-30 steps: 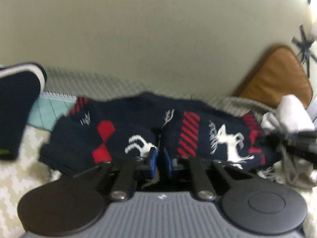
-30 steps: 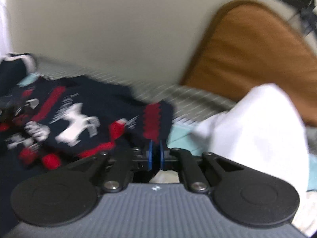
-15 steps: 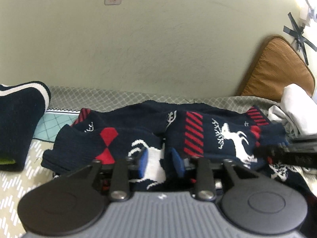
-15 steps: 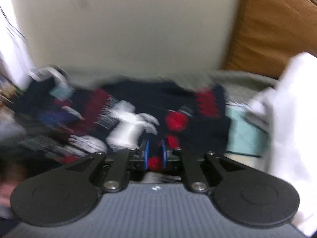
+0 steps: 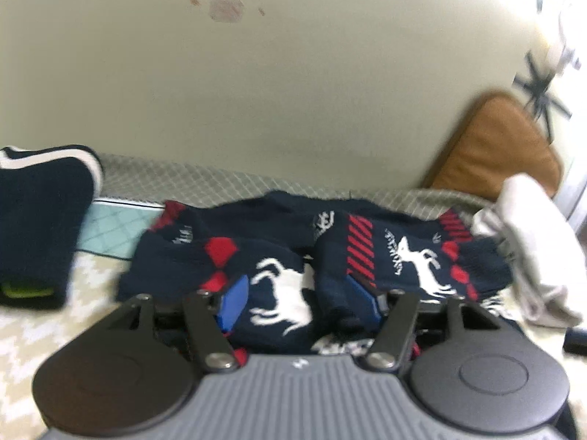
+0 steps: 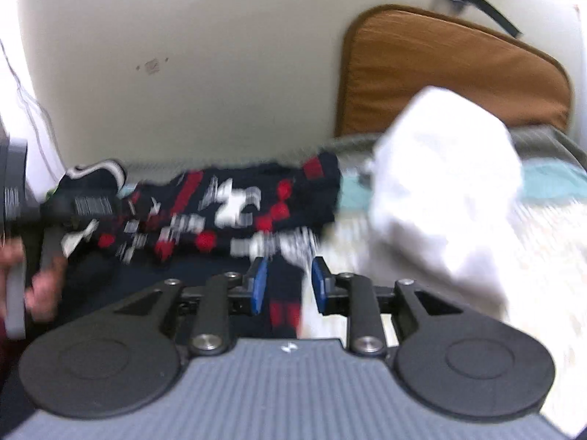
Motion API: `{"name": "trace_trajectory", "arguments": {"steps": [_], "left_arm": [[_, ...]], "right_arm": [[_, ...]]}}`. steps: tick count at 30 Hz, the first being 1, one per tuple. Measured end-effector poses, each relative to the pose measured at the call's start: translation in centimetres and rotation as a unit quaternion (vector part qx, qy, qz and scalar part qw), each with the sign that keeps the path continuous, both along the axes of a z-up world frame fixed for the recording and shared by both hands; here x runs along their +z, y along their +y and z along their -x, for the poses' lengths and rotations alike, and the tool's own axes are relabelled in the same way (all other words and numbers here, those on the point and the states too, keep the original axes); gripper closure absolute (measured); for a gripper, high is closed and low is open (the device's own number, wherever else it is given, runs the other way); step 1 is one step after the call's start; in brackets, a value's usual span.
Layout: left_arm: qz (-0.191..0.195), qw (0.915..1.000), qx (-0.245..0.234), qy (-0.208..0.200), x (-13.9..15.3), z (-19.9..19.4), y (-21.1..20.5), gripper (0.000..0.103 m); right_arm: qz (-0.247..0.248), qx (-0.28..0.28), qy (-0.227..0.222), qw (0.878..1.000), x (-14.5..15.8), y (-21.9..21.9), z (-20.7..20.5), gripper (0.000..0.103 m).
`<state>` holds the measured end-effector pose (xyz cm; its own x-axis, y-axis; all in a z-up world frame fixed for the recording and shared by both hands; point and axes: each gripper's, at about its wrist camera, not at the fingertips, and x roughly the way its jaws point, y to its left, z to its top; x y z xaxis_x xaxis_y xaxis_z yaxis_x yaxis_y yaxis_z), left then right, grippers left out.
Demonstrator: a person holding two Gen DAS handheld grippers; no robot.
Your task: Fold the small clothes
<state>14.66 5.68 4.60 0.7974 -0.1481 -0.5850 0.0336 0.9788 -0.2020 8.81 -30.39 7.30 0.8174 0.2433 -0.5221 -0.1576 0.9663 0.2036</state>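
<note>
A navy knitted garment [image 5: 389, 256] with red diamonds and white reindeer lies crumpled on the patterned bedspread [image 5: 47, 330]. My left gripper [image 5: 299, 302] is open, its blue pads either side of a fold of the garment, which lies between them. In the right wrist view the same garment [image 6: 234, 201] lies ahead, blurred. My right gripper [image 6: 288, 286] is open with a navy and red edge of the garment between its pads.
A folded navy piece with a white stripe [image 5: 40, 216] lies at the left. White cloth [image 5: 532, 253] is piled at the right, also in the right wrist view [image 6: 440, 198]. A brown cushion [image 6: 451, 77] leans on the wall behind.
Both grippers were shut on the garment a second ago and have opened. The garment now rests on the bed, with folds lying between both grippers' pads.
</note>
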Motion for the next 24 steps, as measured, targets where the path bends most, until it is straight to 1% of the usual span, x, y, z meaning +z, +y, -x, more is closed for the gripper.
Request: {"name": "trace_trajectory", "arguments": {"steps": [2,4,6,8,10,13,14,16,18,21,23,24], "left_arm": [[-0.006,0.9999,0.001,-0.008,0.8,2.1,1.3,0.041],[-0.029,0.9994,0.016,-0.008,1.0,4.2,2.7,0.041],[-0.048,0.9984,0.03,0.007,0.7,5.6,4.5,0.04],[-0.055,0.9971,0.048,0.022,0.2,6.7,6.2,0.039],[-0.044,0.996,0.068,0.038,-0.7,8.0,7.9,0.038],[-0.005,0.9954,0.077,0.057,-2.1,10.6,9.4,0.038],[0.003,0.9954,0.074,0.06,-2.5,11.8,9.5,0.038],[0.008,0.9967,0.062,0.052,-2.7,14.2,9.2,0.036],[0.017,0.9981,0.037,0.046,-2.4,16.8,9.0,0.034],[0.023,0.9989,0.003,0.042,-1.7,20.1,8.8,0.03],[0.028,0.9979,-0.016,0.056,-1.5,21.8,8.7,0.03],[0.031,0.9968,-0.025,0.069,-1.6,22.5,8.6,0.03]], "right_arm": [[-0.004,0.003,0.003,1.0,-0.7,-0.7,2.5,0.072],[-0.001,0.006,0.003,1.0,-1.3,-0.8,4.7,0.073],[0.001,0.003,0.004,1.0,-1.6,-0.8,5.5,0.072],[-0.004,-0.001,0.002,1.0,-1.6,-0.8,5.0,0.072],[-0.018,-0.003,-0.002,1.0,-1.2,-0.7,4.6,0.072],[-0.037,0.012,-0.011,0.999,-1.1,0.0,5.1,0.072],[-0.036,0.018,-0.012,0.999,-1.2,0.4,5.3,0.072],[-0.027,0.023,-0.008,0.999,-1.6,0.8,5.9,0.072],[-0.027,0.027,0.001,0.999,-1.9,0.2,6.9,0.072],[-0.07,0.032,0.023,0.997,-2.0,-1.2,9.0,0.072],[-0.105,0.04,0.041,0.993,-2.0,-2.4,10.8,0.071],[-0.123,0.043,0.049,0.99,-2.1,-2.9,11.8,0.07]]}}
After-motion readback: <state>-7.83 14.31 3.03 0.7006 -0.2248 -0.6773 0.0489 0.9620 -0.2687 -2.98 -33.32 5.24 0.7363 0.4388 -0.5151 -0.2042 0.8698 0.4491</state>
